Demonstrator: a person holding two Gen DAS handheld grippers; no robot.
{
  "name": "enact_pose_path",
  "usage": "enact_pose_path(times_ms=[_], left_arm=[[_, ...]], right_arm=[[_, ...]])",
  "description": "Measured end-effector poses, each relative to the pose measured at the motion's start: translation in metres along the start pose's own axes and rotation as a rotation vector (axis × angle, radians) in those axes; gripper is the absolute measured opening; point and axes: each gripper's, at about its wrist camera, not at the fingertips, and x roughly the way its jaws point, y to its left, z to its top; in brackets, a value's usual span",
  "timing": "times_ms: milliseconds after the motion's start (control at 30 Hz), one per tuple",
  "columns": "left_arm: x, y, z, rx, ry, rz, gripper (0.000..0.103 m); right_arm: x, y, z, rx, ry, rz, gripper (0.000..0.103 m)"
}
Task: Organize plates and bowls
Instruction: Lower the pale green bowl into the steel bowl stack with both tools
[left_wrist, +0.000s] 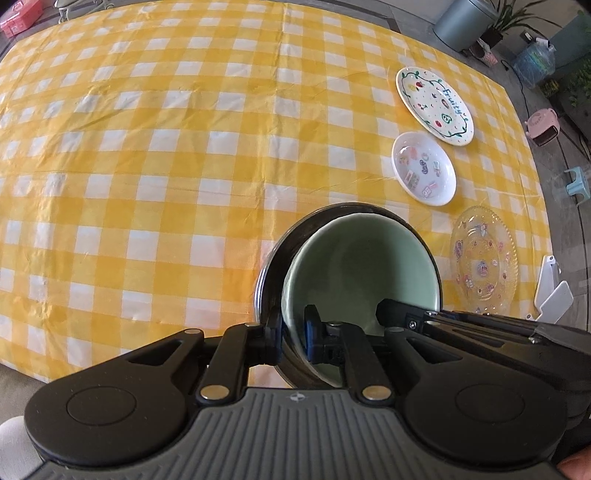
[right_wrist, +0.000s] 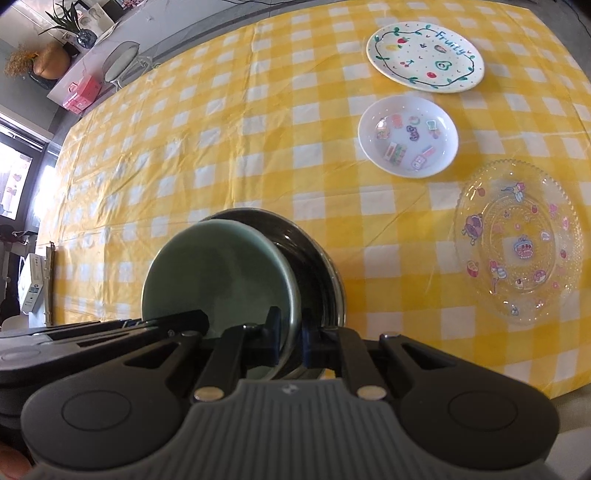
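Table: yellow-and-white checked tablecloth (left_wrist: 147, 166) covers the whole surface; creases visible.

Nested pair, near edge of cloth: dark metal bowl (left_wrist: 269, 266) with pale green bowl (left_wrist: 354, 258) sitting inside it. From the wrist views both appear steeply tipped; whether the pair touches the cloth cannot be told.

Left gripper (left_wrist: 291, 332): clenched on the nested rims, one finger outside the metal wall, the other inside the green bowl.

Right gripper (right_wrist: 291, 336): likewise clamped on the opposite side of the rims, one finger inside the green bowl, the other outside the dark wall.

Row to the right of the bowls, all flat on the cloth, apart from one another:
- clear glass plate (right_wrist: 517, 240), cartoon stickers, nearest;
- small white dish (right_wrist: 408, 136), stickers inside, in the middle;
- white "Fruity" plate (right_wrist: 424, 55), green vine border, farthest.
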Motion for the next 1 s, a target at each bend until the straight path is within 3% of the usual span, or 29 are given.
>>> enact_pose_path(times_ms=[367,867,1000], left_arm=[[0.002,-0.007,0.004,0.065,0.01,0.025,0.015],[-0.017,-0.001,0.006,0.134,0.053,-0.039,0.026],[-0.024,0.004,0.01,0.123,0.053,-0.061,0.041]], right_arm=[[0.006,0.008,0.002,-0.033,-0.012,-0.039,0.008],[0.008,0.009,0.005,-0.017,-0.006,-0.034,0.009],[0.009,0.011,0.004,-0.038,-0.011,-0.057,0.007]])
